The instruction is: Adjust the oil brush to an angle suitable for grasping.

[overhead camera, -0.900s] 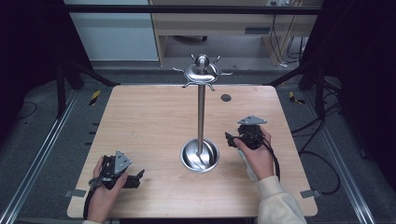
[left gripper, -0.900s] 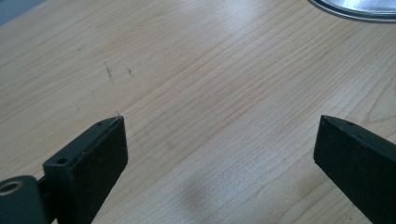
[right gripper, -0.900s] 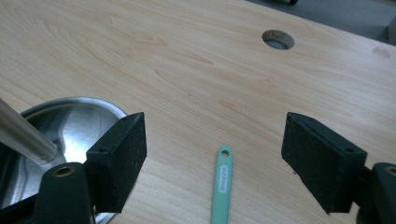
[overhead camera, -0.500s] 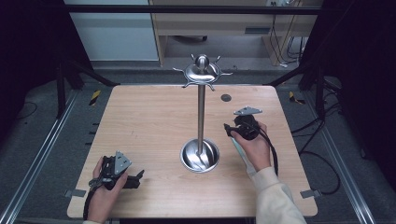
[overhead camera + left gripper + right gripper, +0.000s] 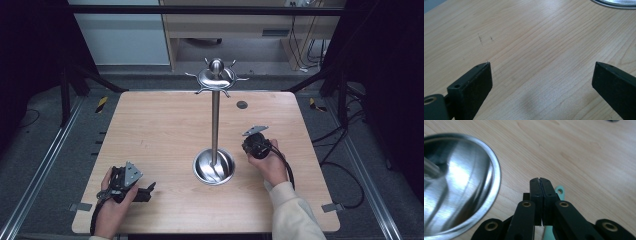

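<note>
Steel stand point(image 5: 215, 120) — a tall pole on a round dished base, with a crown of short hooks at the top — rises upright from the middle of the table point(image 5: 165, 130), and it lies between the two hand-held grippers. Going from the left: the left hand-held gripper point(image 5: 145, 190) sits low at the table's near left corner, held in the person's left hand point(image 5: 114, 202), well apart from the stand's base, which is off to its right. In the left gripper view its two black jaws stand wide apart with bare wood between them and nothing held; the rim of the stand's base point(image 5: 616, 3) just shows at the top right of that view.

In the centre there is one stand, with one pole and one base. On the right, the right hand-held gripper point(image 5: 256, 145) is held in the person's right hand point(image 5: 272, 165), just beside the base and a little farther up the table, not touching it. In the right gripper view its jaws point(image 5: 540, 182) are pressed together, and a thin teal piece point(image 5: 559, 191) shows behind them; whether the jaws clamp it I cannot tell. The base's shiny dish point(image 5: 454, 182) lies just left of the jaws there.

Two grippers and one stand in all. One small dark round mark point(image 5: 242, 105) lies on the far part of the table, right of the pole, well clear of both grippers. Nothing lies between the right gripper and the base.
</note>
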The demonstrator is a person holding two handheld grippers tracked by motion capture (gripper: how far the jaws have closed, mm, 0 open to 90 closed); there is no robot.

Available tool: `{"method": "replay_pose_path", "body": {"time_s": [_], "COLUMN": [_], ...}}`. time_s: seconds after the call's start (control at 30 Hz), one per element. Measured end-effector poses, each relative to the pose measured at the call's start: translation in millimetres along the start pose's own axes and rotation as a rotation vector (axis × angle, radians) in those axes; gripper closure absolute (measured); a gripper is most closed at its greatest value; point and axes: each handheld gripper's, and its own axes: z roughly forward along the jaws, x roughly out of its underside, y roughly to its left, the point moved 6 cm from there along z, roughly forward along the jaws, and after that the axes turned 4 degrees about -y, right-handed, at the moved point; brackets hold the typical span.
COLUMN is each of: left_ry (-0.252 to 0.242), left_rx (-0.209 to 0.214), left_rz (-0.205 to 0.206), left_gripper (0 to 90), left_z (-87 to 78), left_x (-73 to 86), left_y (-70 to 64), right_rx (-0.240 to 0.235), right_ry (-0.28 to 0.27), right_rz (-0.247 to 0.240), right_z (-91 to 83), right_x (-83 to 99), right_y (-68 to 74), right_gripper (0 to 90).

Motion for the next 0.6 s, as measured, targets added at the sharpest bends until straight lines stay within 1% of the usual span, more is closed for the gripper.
{"method": "replay_pose_path", "body": {"time_s": [0.03,0.07,0.1,0.13,0.17,0.23,0.43,0.6], "left_ry": [0.0,0.0,0.0,-0.001,0.001,0.0,0.001,0.001], "left_rx": [0.0,0.001,0.001,0.0,0.002,0.001,0.003,0.004], "left_rz": [0.0,0.0,0.0,0.001,0.001,0.001,0.003,0.003], "left_gripper": [2.6,2.5,2.5,2.6,2.6,2.6,2.5,2.6], "left_z": [0.0,0.0,-0.1,-0.1,-0.1,0.0,0.0,-0.1], "left_x": [0.0,0.1,0.0,-0.1,-0.1,-0.2,-0.2,-0.1], "left_y": [0.0,0.0,-0.1,-0.2,-0.4,-0.9,-1.1,-1.2], "right_rx": [0.0,0.002,0.009,0.013,0.013,0.02,0.031,0.026], "right_ry": [0.0,0.025,0.038,0.052,0.052,0.068,0.099,0.116], "right_rz": [0.0,0.001,0.009,0.005,0.005,0.021,0.018,0.018], "right_z": [0.0,4.1,6.1,7.7,7.7,10.5,13.3,15.6], "right_x": [0.0,4.4,6.4,8.5,8.5,11.3,15.5,17.5], "right_y": [0.0,-2.2,-2.8,-4.4,-4.4,-5.6,-7.4,-6.6], "right_gripper": [90.0,90.0,90.0,90.0,90.0,90.0,90.0,90.0]}}
